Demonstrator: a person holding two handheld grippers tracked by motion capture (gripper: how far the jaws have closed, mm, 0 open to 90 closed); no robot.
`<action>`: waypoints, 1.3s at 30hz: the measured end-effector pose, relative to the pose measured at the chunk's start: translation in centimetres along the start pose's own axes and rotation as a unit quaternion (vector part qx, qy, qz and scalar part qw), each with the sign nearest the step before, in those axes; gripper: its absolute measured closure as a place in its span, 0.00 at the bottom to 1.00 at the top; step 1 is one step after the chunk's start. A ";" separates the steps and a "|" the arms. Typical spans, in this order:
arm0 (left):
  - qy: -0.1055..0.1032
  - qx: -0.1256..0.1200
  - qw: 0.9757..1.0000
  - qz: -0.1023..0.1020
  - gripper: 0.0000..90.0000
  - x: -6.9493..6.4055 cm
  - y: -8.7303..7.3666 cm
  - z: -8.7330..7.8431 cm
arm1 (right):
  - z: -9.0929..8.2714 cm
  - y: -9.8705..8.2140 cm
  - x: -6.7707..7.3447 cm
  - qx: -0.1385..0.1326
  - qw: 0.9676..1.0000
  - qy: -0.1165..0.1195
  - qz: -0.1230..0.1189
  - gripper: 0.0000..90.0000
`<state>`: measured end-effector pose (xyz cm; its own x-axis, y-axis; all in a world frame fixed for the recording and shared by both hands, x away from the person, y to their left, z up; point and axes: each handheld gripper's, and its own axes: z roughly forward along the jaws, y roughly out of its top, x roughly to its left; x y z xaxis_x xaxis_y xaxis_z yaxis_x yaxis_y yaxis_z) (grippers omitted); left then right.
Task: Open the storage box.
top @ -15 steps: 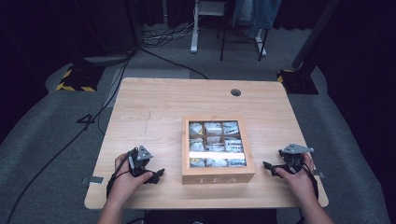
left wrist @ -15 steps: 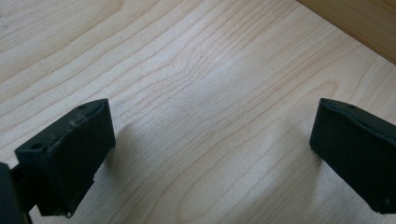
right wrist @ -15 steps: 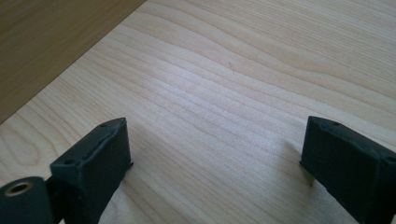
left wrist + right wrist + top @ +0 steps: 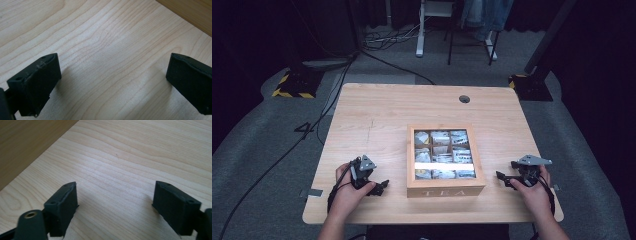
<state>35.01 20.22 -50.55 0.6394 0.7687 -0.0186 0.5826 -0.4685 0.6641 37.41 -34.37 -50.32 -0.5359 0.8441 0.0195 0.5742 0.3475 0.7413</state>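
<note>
Both grippers rest wide open on the wooden table, one on each side of the closed tea box.

Against the frame half a second earlier nothing has visibly shifted: the left gripper [image 4: 381, 186] lies near the table's near-left edge, the right gripper [image 4: 506, 177] near the near-right edge, and the tea box [image 4: 445, 189] sits between them, apart from both, on the near middle of the table [image 4: 382, 110]. The high view shows the box's glass lid, the sachets in its compartments and the word TEA on its near wall. The left gripper view shows spread jaws with bare wood between them and the tea box wall [image 4: 190, 12] at far right; the right gripper view shows the same released jaws, with that wall [image 4: 27, 142] at far left.
</note>
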 end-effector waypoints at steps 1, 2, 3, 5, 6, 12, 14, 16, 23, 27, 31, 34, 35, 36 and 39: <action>-0.005 0.001 1.000 -0.003 0.00 0.0 0.0 0.0 | -0.2 0.1 -0.1 -0.002 1.000 0.005 0.007 0.26; -0.005 0.001 1.000 0.000 0.00 0.1 0.0 0.0 | -0.3 0.1 -0.2 -0.005 1.000 0.004 0.008 0.26; -0.005 0.001 1.000 0.000 0.01 0.1 0.0 0.0 | -0.5 0.2 -0.2 -0.010 1.000 0.001 0.006 0.27; -0.006 0.001 1.000 0.003 0.01 0.2 0.1 0.0 | -0.6 0.3 -0.2 -0.013 1.000 -0.003 0.005 0.27; -0.006 0.001 1.000 0.003 0.01 0.2 0.1 0.1 | -0.8 0.4 -0.2 -0.017 1.000 -0.005 0.003 0.28; -0.004 0.001 1.000 0.004 0.00 0.3 0.1 0.1 | -2.3 0.9 -0.1 -0.039 0.999 -0.022 0.023 0.24; -0.003 0.001 1.000 0.004 0.00 0.3 0.1 0.1 | -2.7 1.1 0.0 -0.048 0.998 -0.024 0.030 0.24; -0.004 0.001 1.000 0.004 0.00 0.3 0.1 0.1 | -3.1 1.2 0.1 -0.057 0.998 -0.021 0.031 0.24; -0.004 0.000 1.000 0.004 0.00 0.3 0.1 0.1 | -3.9 1.7 1.0 -0.070 0.997 -0.001 0.027 0.23; -0.003 0.000 1.000 0.004 0.00 0.3 0.1 0.1 | -4.8 2.4 2.2 -0.077 0.997 0.011 0.011 0.23; -0.003 0.000 1.000 0.004 0.00 0.3 0.1 0.1 | -5.3 2.9 2.9 -0.082 0.996 0.022 -0.001 0.23; -0.003 0.000 1.000 0.004 0.00 0.3 0.1 0.1 | -5.8 3.6 4.2 -0.086 0.995 0.042 -0.015 0.23; -0.003 0.000 1.000 0.004 0.00 0.3 0.1 0.1 | -5.8 3.6 4.2 -0.086 0.995 0.042 -0.015 0.23; -0.003 0.000 1.000 0.004 0.00 0.2 0.1 0.1 | -5.9 3.7 4.4 -0.086 0.995 0.045 -0.020 0.23; -0.003 0.001 1.000 0.004 0.00 0.3 0.1 0.1 | -6.2 4.3 5.9 -0.088 0.993 0.066 -0.033 0.23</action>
<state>35.26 20.33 -50.55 0.6476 0.7618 -0.0181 0.5778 -0.4754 0.6634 32.86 -30.44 -42.83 -0.6518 0.7571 0.0457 0.4242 0.3139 0.8494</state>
